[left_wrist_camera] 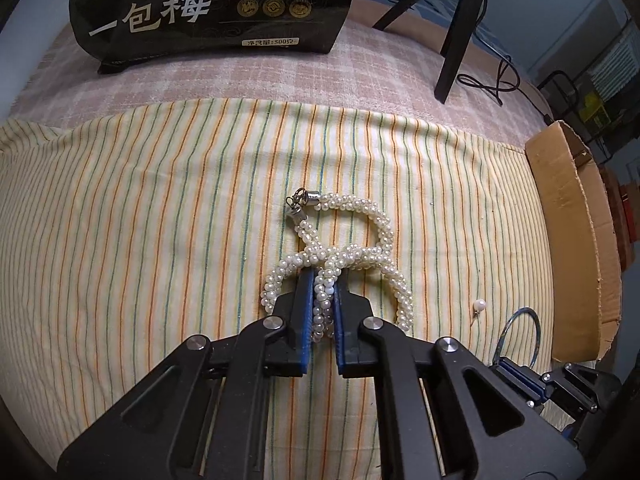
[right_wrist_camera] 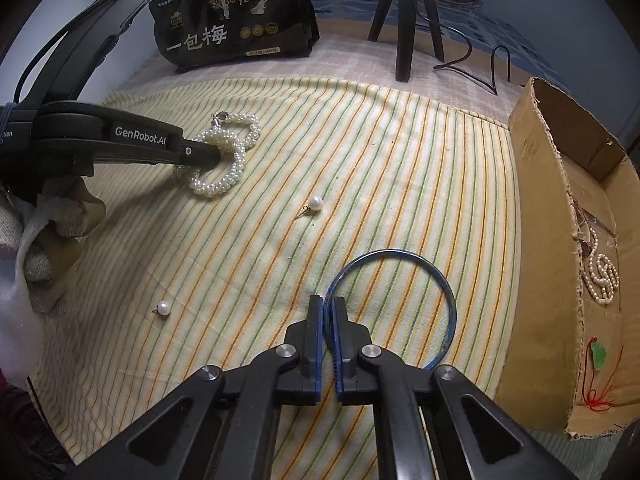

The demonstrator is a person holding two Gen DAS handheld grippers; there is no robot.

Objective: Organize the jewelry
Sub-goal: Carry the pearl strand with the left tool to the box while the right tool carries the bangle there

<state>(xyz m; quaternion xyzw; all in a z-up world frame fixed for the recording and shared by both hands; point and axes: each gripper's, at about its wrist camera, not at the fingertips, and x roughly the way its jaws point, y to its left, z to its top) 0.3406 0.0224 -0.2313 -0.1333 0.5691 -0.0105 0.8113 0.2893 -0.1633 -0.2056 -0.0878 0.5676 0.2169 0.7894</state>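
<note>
Left fingers [left_wrist_camera: 322, 280] clamp 1 pearl bracelet [left_wrist_camera: 360, 256] | right fingers [right_wrist_camera: 329, 304] clamp 1 blue bangle [right_wrist_camera: 404, 256] | 2 loose pearls [right_wrist_camera: 315, 203]

Glossy pearl-bead necklace [left_wrist_camera: 340, 256] and shiny blue bangle [right_wrist_camera: 400, 280] lie on matt striped woven cloth [left_wrist_camera: 160, 200] beside rough corrugated cardboard box [right_wrist_camera: 540, 200].

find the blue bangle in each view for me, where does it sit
Left wrist view: the blue bangle shows only as an arc at the lower right edge, above the right gripper.
Right wrist view: the blue bangle is at bottom centre on the striped cloth, its left rim pinched in the right gripper.
Shared landmark: the cardboard box just right of the bangle.
</note>
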